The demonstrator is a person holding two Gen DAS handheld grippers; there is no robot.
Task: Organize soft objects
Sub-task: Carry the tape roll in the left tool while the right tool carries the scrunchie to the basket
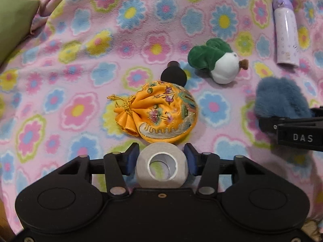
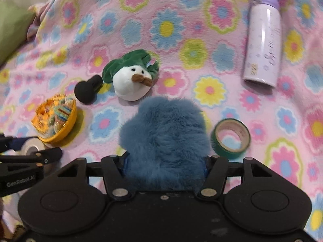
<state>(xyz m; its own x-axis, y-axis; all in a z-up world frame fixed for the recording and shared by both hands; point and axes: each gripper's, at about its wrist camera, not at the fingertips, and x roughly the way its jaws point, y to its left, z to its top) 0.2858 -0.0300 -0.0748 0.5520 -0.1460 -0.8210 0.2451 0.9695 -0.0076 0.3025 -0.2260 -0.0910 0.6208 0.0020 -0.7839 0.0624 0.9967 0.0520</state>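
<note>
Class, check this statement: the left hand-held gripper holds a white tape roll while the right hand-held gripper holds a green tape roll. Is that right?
Not quite. The right hand-held gripper holds the blue furry toy, as the right wrist view shows; the green tape roll lies beside it. The left hand-held gripper does hold the white tape roll.

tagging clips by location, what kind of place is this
Probably a bed or sofa at home: everything lies on a soft pink flowered fleece blanket, with a green cushion at its edge, and a plush toy and lilac bottle scattered about.

light: soft, even, indoor | shadows: faint | blur: right wrist view slightly | edges: fisheye-bent, dark corners
</note>
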